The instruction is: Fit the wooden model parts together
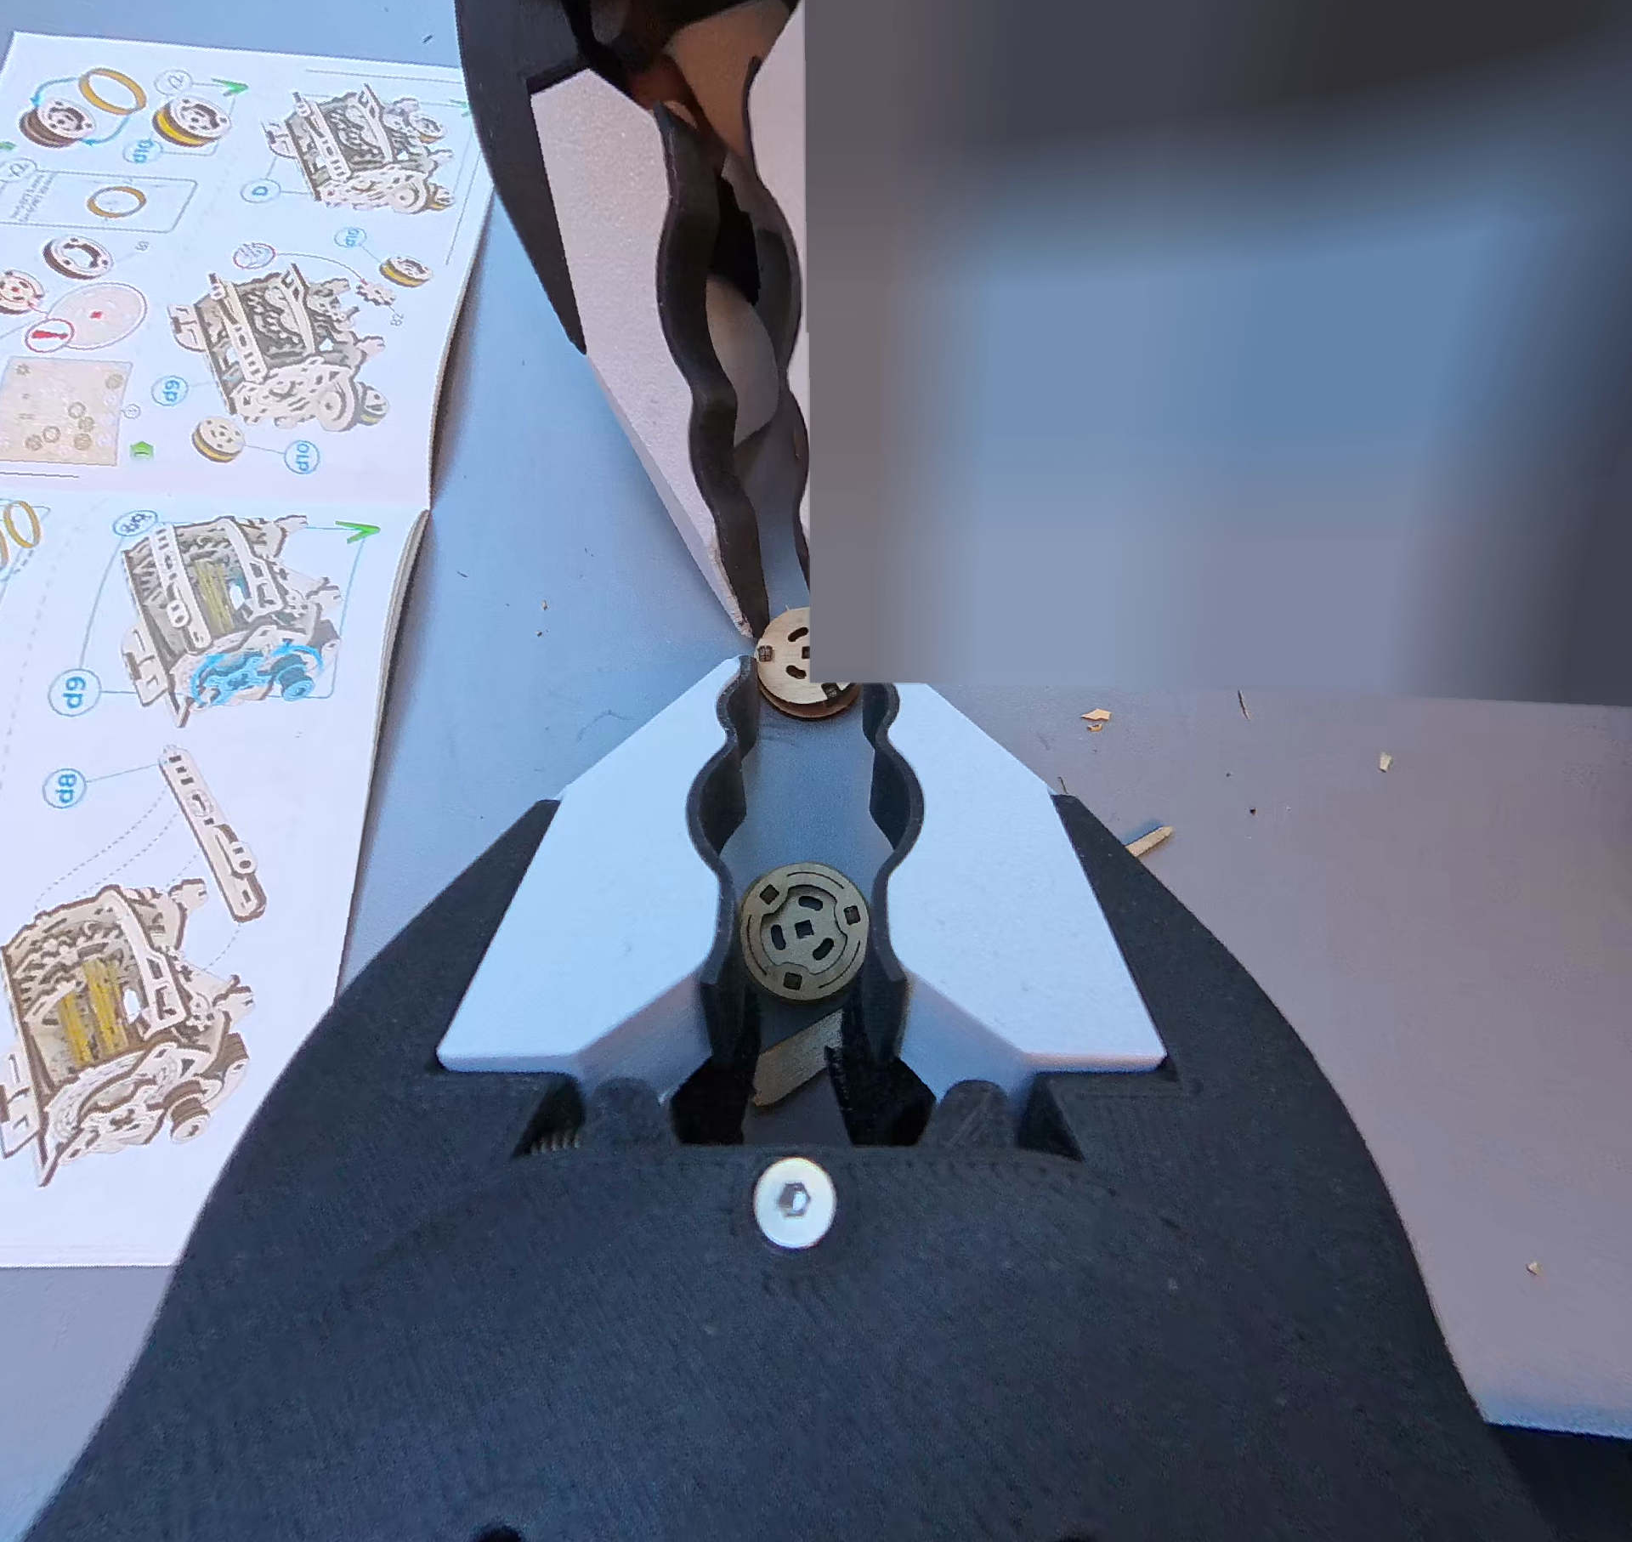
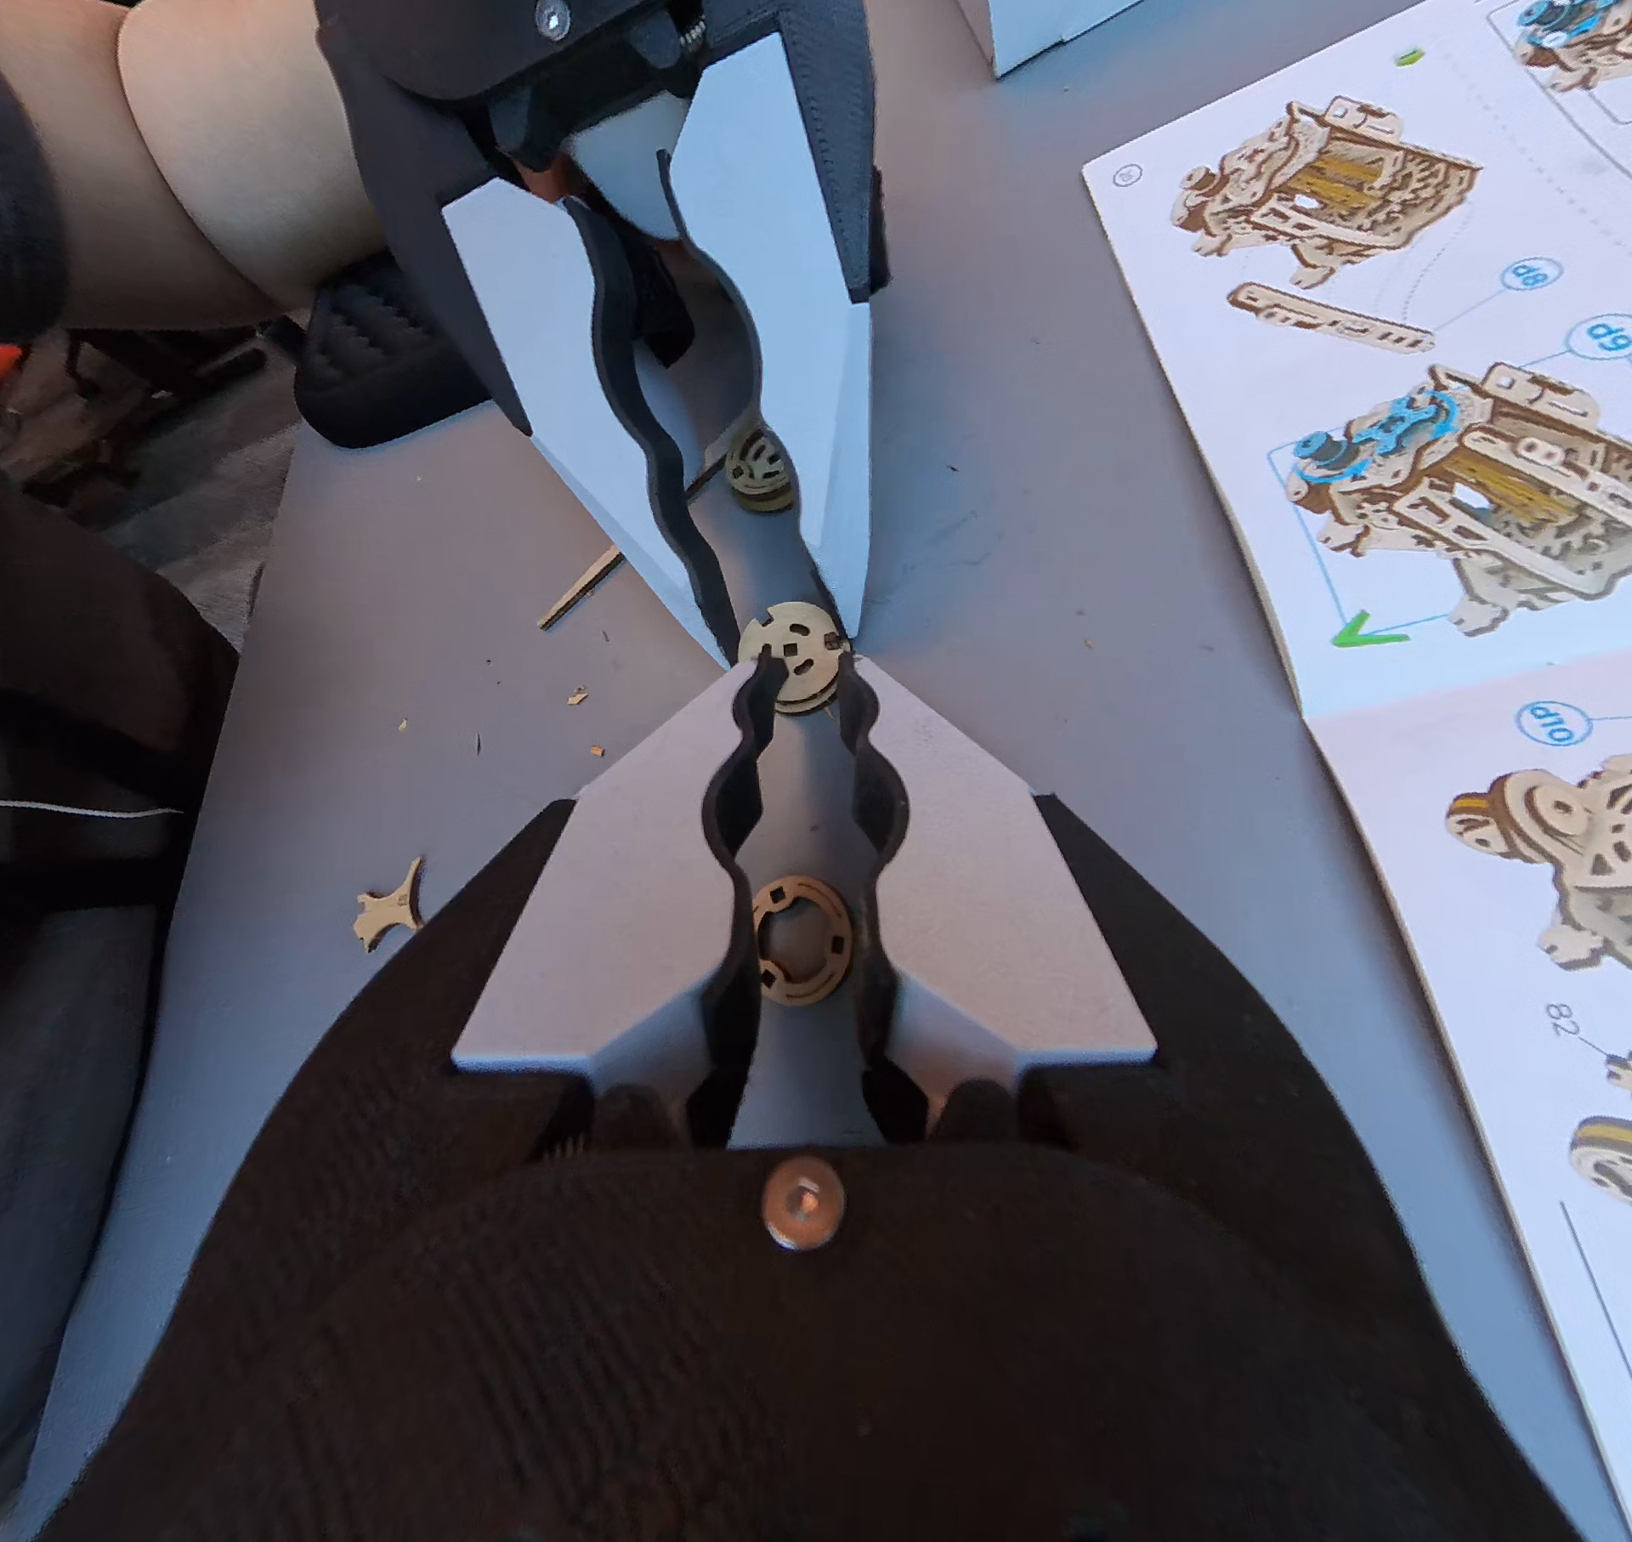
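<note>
Both tools, L (image 1: 799,674) and R (image 2: 799,674), pinch one wooden disc stack (image 2: 792,656) tip-to-tip, just above bench (image 2: 1016,528). Risk: uneven squeeze, so layers skew or disc pops out.

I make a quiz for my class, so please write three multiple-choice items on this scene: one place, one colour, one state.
1. Where is the ring?
A. far to the left of both grippers
B. on the table, between the right gripper's fingers
C. stacked on the disc

2. What colour is the table?
A. grey
B. green
C. red

3. What is the state of the disc?
A. lying loose
B. broken in two
C. gripped at the tips of the left gripper and the right gripper

Key:
1 B, it shows flat in the gap between the fingers.
2 A, the bare top is grey in both views.
3 C, both pairs of tips close on its edges.
</note>
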`<state>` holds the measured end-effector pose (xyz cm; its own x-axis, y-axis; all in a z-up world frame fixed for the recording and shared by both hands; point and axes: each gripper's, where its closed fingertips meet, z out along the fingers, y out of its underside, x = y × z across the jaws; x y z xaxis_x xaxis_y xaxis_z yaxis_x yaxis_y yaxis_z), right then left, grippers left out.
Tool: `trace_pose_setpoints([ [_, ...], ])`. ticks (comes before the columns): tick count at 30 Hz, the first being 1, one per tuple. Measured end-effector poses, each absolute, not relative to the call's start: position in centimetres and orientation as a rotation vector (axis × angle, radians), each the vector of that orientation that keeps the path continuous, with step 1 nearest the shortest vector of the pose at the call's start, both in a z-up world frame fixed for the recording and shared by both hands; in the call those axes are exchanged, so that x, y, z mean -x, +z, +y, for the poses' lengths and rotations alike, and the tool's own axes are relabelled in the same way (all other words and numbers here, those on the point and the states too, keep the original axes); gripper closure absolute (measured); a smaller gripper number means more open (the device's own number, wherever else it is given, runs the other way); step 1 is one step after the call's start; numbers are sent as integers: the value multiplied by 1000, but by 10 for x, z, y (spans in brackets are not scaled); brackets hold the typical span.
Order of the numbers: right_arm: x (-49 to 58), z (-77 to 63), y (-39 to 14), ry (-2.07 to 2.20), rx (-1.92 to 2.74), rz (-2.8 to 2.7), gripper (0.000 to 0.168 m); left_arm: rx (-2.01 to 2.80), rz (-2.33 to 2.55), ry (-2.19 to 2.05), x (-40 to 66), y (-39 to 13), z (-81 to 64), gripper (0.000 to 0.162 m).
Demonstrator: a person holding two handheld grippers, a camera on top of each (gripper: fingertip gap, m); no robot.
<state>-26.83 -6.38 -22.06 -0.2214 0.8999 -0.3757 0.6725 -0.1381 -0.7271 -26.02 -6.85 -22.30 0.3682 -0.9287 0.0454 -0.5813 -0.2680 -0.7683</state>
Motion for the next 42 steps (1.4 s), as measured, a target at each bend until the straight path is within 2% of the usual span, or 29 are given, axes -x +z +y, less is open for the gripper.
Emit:
trace_pose_setpoints([
  [5, 268, -64, -213, 1421, 1791, -1824, 145, 1996, 1272, -639, 260, -223, -68, 139],
  [8, 264, -61, -215, 1279, 1711, -1867, 139, 2016, 1279, -586, 262, -226, -68, 139],
  [10, 263, -62, -220, 1198, 1685, -1907, 137, 2012, 1260, -578, 263, -224, -65, 132],
  [18, 269, -63, -218, 1170, 1883, -1755, 124, 1988, 1080, -868, 278, -196, -62, 136],
  [25, 272, -63, -223, 918, 1912, -1728, 126, 2033, 1183, -788, 278, -214, -67, 136],
  [26, 273, -64, -224, 913, 1909, -1731, 130, 2036, 1197, -775, 277, -217, -68, 136],
  [27, 272, -65, -225, 910, 1898, -1751, 142, 2038, 1215, -765, 277, -219, -69, 136],
  [30, 273, -75, -225, 970, 1780, -1876, 143, 2026, 1254, -746, 276, -220, -72, 134],
  [34, 266, -91, -225, 1091, 1549, -2094, 140, 1951, 1330, -792, 268, -215, -83, 132],
  [37, 261, -79, -225, 993, 1527, -2097, 122, 1937, 1398, -763, 265, -220, -90, 130],
  [42, 258, -88, -218, 1153, 1773, -1949, 123, 1897, 1406, -782, 256, -217, -94, 132],
])
